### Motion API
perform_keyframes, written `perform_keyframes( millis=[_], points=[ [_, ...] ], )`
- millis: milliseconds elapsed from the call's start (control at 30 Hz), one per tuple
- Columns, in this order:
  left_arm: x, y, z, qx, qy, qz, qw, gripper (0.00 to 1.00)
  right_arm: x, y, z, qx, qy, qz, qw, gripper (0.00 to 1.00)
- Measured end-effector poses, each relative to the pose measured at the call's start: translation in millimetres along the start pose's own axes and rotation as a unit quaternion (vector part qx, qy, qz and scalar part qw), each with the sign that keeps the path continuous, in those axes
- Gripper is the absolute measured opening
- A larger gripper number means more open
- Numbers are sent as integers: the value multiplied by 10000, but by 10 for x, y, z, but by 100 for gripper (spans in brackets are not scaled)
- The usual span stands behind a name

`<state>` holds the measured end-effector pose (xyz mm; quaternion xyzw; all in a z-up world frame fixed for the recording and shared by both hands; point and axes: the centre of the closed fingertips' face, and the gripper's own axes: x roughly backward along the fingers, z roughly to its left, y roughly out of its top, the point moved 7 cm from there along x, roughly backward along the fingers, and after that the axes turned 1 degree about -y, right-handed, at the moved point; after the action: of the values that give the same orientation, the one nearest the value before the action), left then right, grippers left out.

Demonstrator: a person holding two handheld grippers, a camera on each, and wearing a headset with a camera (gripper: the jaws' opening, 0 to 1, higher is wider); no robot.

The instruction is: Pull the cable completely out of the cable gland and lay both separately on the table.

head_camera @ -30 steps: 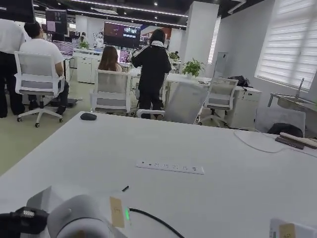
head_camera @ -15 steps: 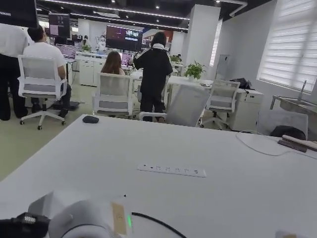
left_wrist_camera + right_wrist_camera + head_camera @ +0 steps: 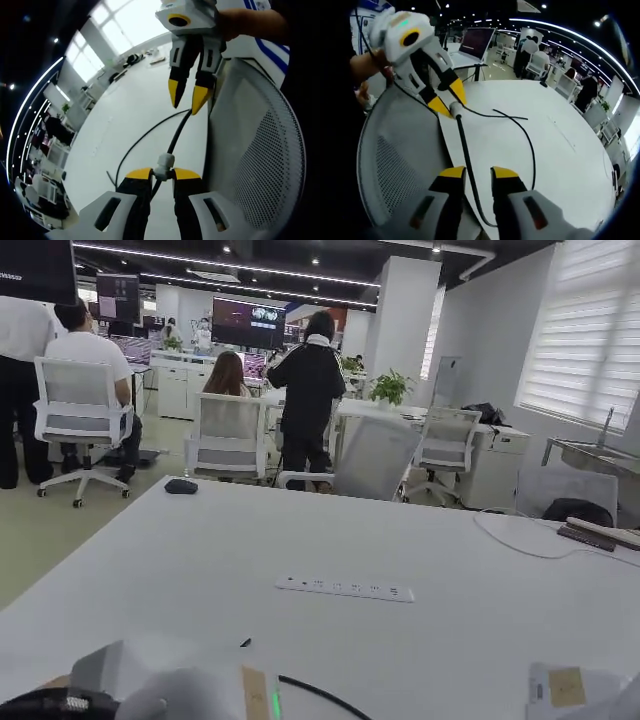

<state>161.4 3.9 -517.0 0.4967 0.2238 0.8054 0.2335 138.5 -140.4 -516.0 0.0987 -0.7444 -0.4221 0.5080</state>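
I have the left gripper [image 3: 164,174] clamped on the cable gland [image 3: 164,162] over the counter's [image 3: 132,117] near edge. The cable [image 3: 177,136] is not out yet. The right gripper [image 3: 187,104] straddles it, jaws narrowly apart. I judge the pull and both laydowns remain.

left hand-held gripper [image 3: 163,174]: clamped on cable gland [image 3: 164,164] | right hand-held gripper [image 3: 478,172]: jaws parted, pointing toward left one

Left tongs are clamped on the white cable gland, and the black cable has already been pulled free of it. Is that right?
Not quite. The left tongs do clamp the white cable gland, but the black cable is not free: it runs straight out of the gland. The left gripper view shows this.
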Motion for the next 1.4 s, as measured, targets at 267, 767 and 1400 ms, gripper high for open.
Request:
perform_keyframes(
  millis=[267,767,1400],
  points=[
    [17,55,-45,-128,31,-7,9999,17,-232,259,199,319,123,-119,9993,19],
    [-5,71,-95,-175,-31,-13,9998,17,-270,220,245,646,103,25,9979,4],
    [-22,-20,-39,-80,-11,96,9999,16,-128,-85,138,479,-29,270,9985,3]
  ],
)
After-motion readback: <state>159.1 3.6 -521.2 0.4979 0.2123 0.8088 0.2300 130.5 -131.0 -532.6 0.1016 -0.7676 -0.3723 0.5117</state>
